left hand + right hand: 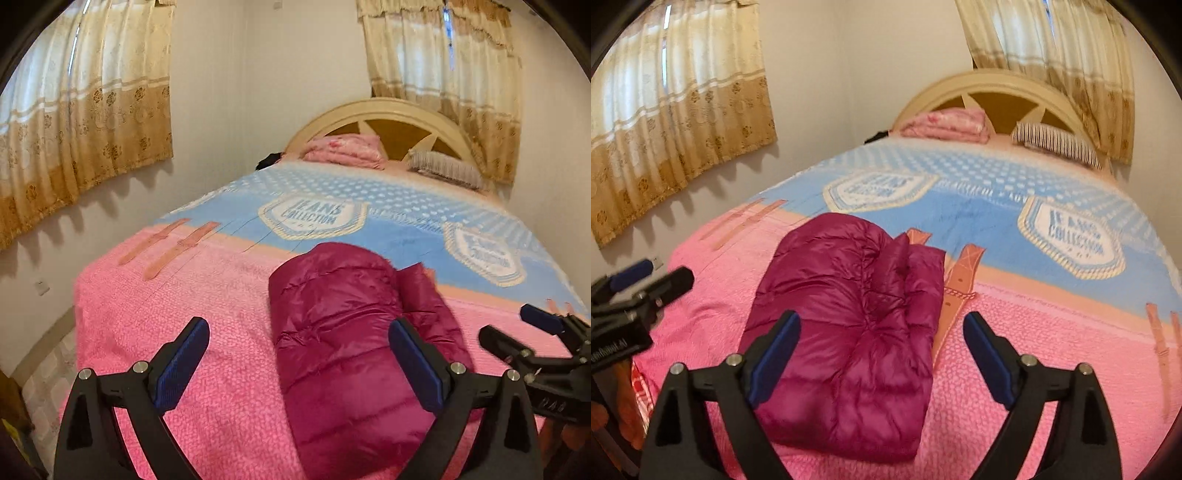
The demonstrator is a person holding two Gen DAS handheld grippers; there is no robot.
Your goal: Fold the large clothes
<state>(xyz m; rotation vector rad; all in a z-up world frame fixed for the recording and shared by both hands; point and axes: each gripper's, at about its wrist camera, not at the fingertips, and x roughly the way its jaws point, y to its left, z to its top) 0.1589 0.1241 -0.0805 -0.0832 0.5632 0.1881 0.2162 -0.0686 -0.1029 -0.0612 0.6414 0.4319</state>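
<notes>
Large bed (155,332) across both views, covered by a pink and blue blanket (1015,221), with a curved headboard (384,114), folded pink bedding (343,147) and a striped pillow (1056,142) at the far end, and curtains (85,110) on the walls behind. Near the foot end, lying on the pink part of the blanket, a dark red padded jacket (849,332), already folded into one thick, compact bundle, with one layer edge showing along its right side in the right wrist view. Seems nearly finished as a fold: no sleeve hanging out, no loose part spread on the blanket. Perhaps left to do: only pressing flat or moving aside, since the bundle looks puffy; hard to judge from here. Above the bundle, left gripper (299,354) with tongs spread wide and nothing between the pads, not touching the jacket. Beside it, right gripper (882,350) likewise released, tongs wide apart and empty, the jacket visible below between them.
</notes>
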